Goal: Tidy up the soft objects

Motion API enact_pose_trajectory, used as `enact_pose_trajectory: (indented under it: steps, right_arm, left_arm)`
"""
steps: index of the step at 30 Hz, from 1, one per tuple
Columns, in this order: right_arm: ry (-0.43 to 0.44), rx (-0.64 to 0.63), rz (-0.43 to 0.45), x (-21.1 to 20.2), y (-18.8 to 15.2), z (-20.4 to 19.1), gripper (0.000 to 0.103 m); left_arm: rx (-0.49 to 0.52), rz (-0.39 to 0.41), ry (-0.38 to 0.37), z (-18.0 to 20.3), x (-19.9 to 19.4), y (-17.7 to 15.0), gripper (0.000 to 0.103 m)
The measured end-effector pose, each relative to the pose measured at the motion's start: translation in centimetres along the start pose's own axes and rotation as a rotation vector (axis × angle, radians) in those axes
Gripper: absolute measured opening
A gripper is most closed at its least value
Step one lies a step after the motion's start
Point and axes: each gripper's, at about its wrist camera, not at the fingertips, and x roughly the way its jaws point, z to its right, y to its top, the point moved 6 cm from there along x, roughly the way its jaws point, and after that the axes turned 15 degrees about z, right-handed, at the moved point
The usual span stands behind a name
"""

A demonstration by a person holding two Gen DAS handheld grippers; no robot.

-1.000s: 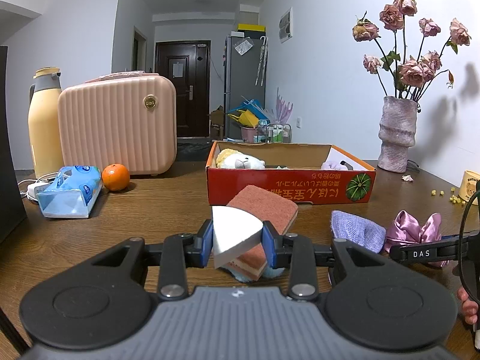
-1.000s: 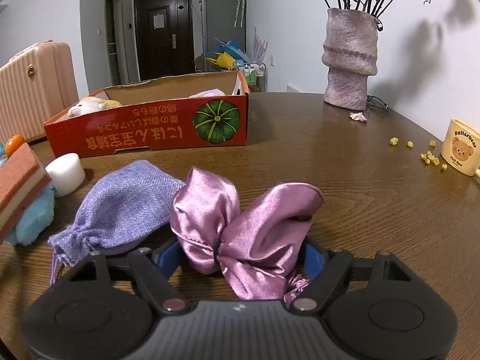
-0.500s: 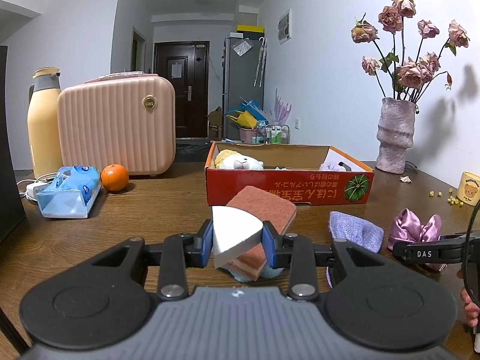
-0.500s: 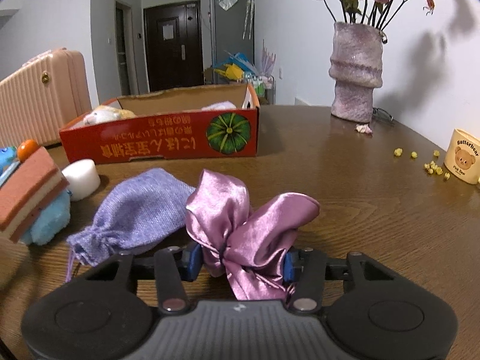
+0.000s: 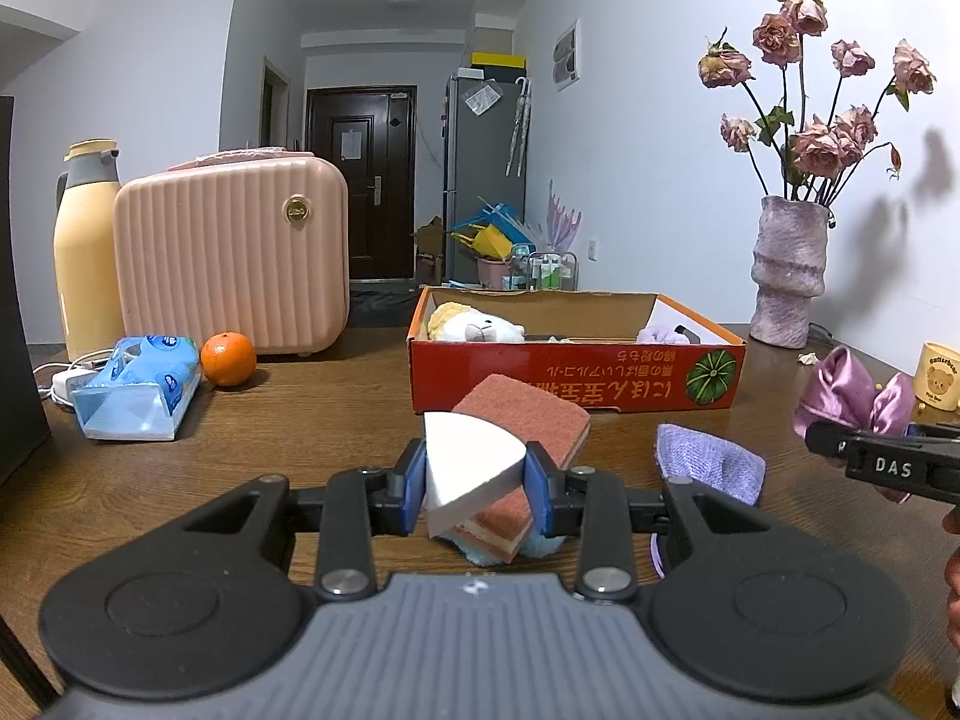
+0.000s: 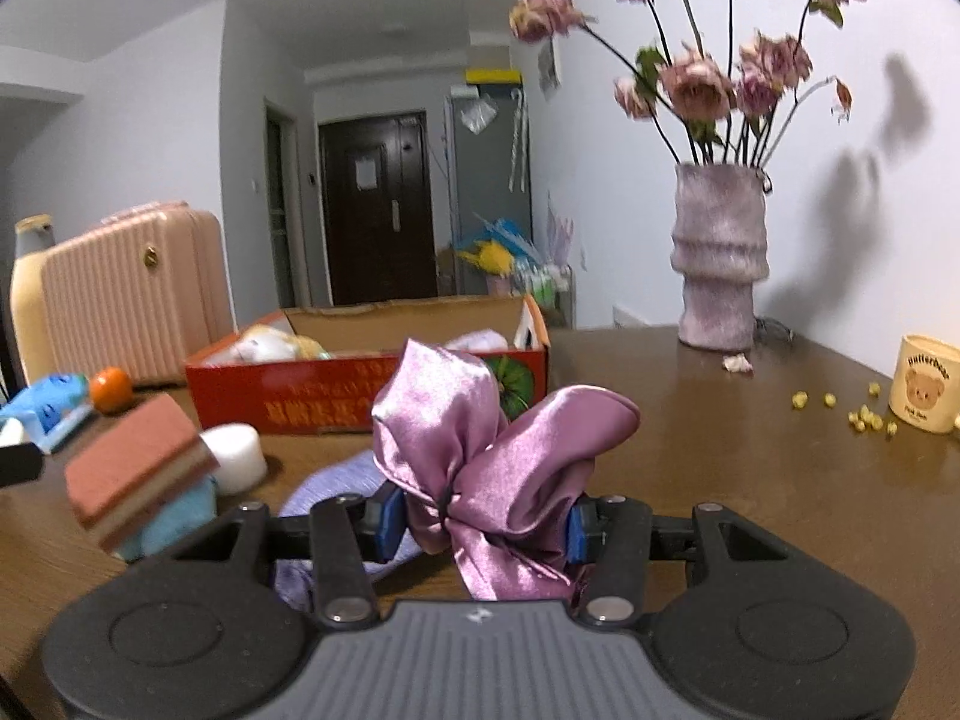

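My left gripper [image 5: 474,483] is shut on a white wedge-shaped sponge [image 5: 468,468], low over the table. Just behind it a brown scouring sponge [image 5: 528,420] leans on a blue fluffy thing [image 5: 543,546]. My right gripper [image 6: 483,525] is shut on a pink satin pouch [image 6: 492,450], held clear of the table; the left wrist view shows this pouch [image 5: 852,396] at the far right. A lavender cloth pouch [image 6: 336,480] lies flat under it. Beyond stands the red cardboard box [image 5: 570,372] with a plush toy [image 5: 474,327] inside.
A grey vase [image 6: 720,264] of dried roses and a bear cup [image 6: 924,384] with scattered yellow bits stand at the right. A pink case [image 5: 234,252], a yellow jug [image 5: 87,252], an orange [image 5: 228,358] and a tissue pack [image 5: 141,390] stand at the left.
The right gripper's jaws closed on the pink satin pouch and lifted it off the table, tilting the view upward. The left gripper kept still with the white sponge.
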Motion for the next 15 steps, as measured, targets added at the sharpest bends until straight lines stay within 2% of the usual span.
enact_pose_trajectory:
  steps: [7,15]
  right_arm:
    - [0.051,-0.003,0.07,-1.3,0.8,-1.5,0.048]
    - [0.096,-0.007,0.102,-2.2,1.1,-3.2,0.048]
  left_arm:
    - [0.002,0.002,-0.003,0.0,0.0,-0.1,0.034]
    - [0.004,0.006,-0.009,0.2,-0.1,0.0,0.034]
